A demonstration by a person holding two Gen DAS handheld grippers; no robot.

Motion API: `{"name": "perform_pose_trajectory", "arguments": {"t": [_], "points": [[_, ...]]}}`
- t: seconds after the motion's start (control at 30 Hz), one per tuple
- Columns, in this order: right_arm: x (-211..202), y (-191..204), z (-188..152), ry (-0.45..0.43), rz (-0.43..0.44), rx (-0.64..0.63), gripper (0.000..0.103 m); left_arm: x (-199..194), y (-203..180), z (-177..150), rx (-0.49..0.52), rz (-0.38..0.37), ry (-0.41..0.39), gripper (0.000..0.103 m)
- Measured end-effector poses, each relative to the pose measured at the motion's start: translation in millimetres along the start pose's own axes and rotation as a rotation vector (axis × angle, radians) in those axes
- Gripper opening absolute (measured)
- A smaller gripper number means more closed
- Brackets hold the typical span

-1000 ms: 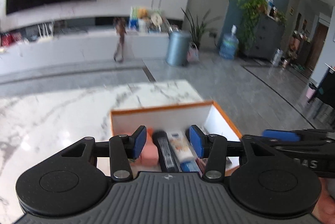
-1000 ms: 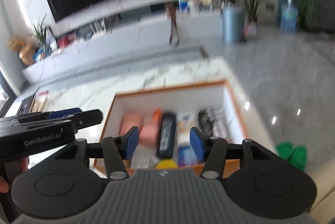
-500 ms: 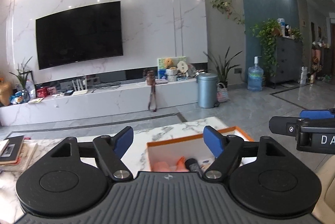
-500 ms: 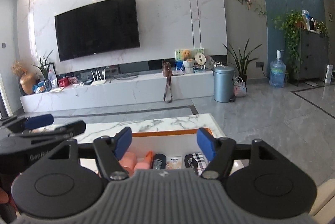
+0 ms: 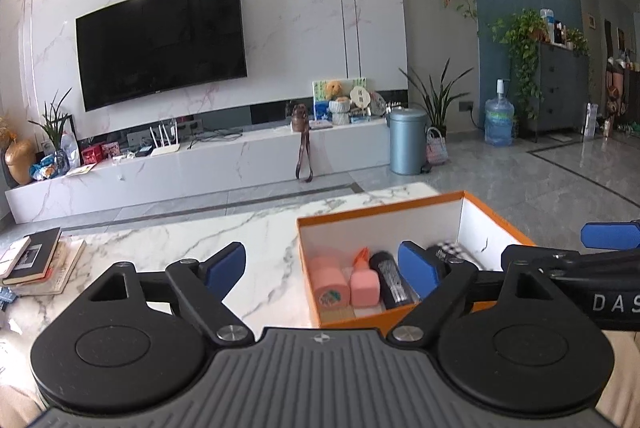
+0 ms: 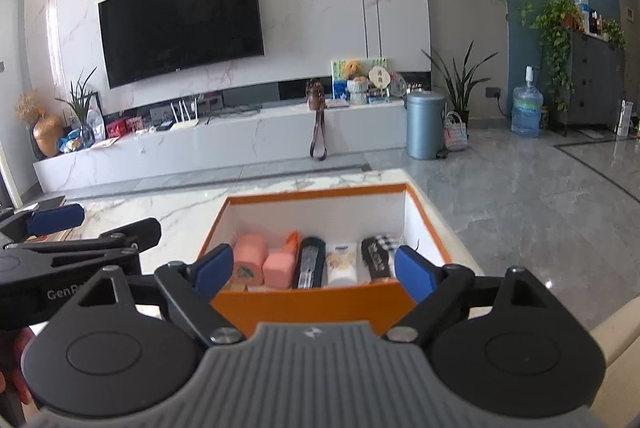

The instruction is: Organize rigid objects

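hovering over the near edge of the white marble-patterned surface (image 5: 160,240), both claws empty and level, aimed across the room rather than down into the work.

left claw (image 5: 322,264): spread wide, blue-padded fingers (image 5: 224,262) well apart, gripping nothing. positioned left of the orange cardboard box with white interior (image 6: 312,298), leaving its right finger overlapping the box opening in the left wrist view.

right claw (image 6: 308,268): likewise spread wide and gripping nothing, centred on the near wall of the box, so the contents are showing between its fingers.

task items lying inside the box, packed side by side in a single row along the near wall, long axes pointing away from the camera. from left to right in the right wrist view: pink cylindrical roll with green print on its end (image 6: 248,256), pink squarish bottle with orange cap (image 6: 279,268), black ribbed bar-shaped object (image 6: 310,262), white printed tube or pouch (image 6: 341,264), black item with checked pattern (image 6: 378,254). items touching or nearly touching their neighbours; likely arranged this way for keeping each one upright against the next and for leaving the far half of the box free.

judging from the filled row and the idle claws: sorting appearing complete or nearly so. stack of books (image 5: 36,260) resting at the far left of the surface, well apart from the box; whether belonging to the task cannot be told.
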State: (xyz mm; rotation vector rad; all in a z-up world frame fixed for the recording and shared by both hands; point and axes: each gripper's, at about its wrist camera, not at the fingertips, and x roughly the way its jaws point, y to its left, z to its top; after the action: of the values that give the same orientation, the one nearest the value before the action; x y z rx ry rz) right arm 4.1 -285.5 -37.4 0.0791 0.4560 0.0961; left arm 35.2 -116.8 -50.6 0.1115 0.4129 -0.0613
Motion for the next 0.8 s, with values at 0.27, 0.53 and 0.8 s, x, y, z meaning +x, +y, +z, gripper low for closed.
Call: {"name": "perform_pose_trajectory", "arguments": {"t": [0.27, 0.53, 0.8], "points": [[2, 9, -11, 0.044, -0.023, 0.014, 0.088, -3, 17, -15, -0.047, 0.007, 0.051, 0.101], [3, 18, -20, 0.070, -0.029, 0.014, 0.088, -10, 30, -24, -0.067, 0.030, 0.070, 0.101], [1, 30, -22, 0.073, -0.028, -0.014, 0.088, -15, 41, -25, -0.086, 0.032, 0.064, 0.101]]}}
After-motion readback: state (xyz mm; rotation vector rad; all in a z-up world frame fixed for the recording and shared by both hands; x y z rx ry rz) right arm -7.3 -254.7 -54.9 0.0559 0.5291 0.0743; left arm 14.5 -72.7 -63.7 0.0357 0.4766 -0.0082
